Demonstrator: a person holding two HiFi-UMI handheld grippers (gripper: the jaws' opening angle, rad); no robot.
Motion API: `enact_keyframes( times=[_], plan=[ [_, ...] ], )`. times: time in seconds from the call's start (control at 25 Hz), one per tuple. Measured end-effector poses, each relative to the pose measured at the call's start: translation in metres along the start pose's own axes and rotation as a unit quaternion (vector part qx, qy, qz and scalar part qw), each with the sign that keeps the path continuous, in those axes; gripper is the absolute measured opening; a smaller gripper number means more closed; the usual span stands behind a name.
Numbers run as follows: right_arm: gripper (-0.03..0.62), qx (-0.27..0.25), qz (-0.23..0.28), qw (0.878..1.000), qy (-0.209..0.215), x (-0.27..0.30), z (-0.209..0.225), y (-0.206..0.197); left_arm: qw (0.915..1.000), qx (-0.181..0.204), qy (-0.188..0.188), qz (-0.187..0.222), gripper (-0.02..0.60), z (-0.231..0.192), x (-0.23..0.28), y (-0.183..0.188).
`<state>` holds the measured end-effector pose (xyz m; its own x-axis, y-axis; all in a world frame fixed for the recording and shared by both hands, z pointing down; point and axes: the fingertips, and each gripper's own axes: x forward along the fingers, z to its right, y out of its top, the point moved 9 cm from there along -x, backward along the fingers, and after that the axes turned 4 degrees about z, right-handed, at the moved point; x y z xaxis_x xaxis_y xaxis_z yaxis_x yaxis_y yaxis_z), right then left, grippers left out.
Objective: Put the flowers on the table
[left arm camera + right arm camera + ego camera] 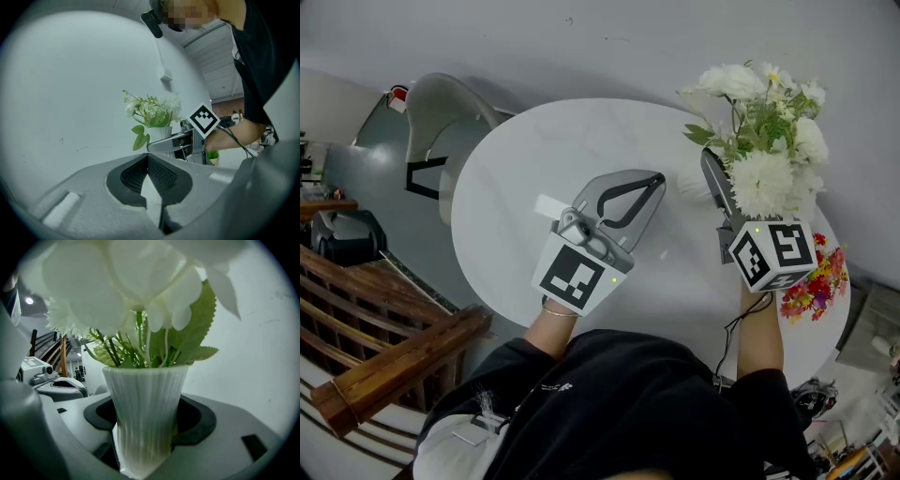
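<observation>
A bunch of white flowers with green leaves (764, 141) stands in a ribbed white vase (145, 418). My right gripper (145, 437) is shut on the vase, one jaw against each side. In the head view my right gripper (727, 183) is over the right part of the round white table (516, 169), and the blooms hide the vase. I cannot tell whether the vase touches the tabletop. My left gripper (659, 178) hovers over the table's middle, shut with nothing in it. From the left gripper view the flowers (152, 112), vase (161, 133) and right gripper (157, 145) show beyond my left gripper (147, 157).
A bunch of red and yellow flowers (814, 281) lies at the table's right edge. A grey chair (441, 131) stands at the table's far left. Wooden stair rails (384, 347) run along the lower left. A white wall lies behind the table.
</observation>
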<state>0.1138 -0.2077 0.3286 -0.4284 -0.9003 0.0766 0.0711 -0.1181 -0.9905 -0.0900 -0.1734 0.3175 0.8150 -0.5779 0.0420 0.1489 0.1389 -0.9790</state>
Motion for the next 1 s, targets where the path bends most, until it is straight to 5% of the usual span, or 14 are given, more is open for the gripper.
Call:
enact_keyframes(
  times=[1.0],
  plan=[
    [0.341,-0.020,-0.006,1.000,0.006,0.000,0.009,-0.001,1.0000,0.000,-0.001,0.000,-0.002,0.005,0.016,0.004]
  ],
)
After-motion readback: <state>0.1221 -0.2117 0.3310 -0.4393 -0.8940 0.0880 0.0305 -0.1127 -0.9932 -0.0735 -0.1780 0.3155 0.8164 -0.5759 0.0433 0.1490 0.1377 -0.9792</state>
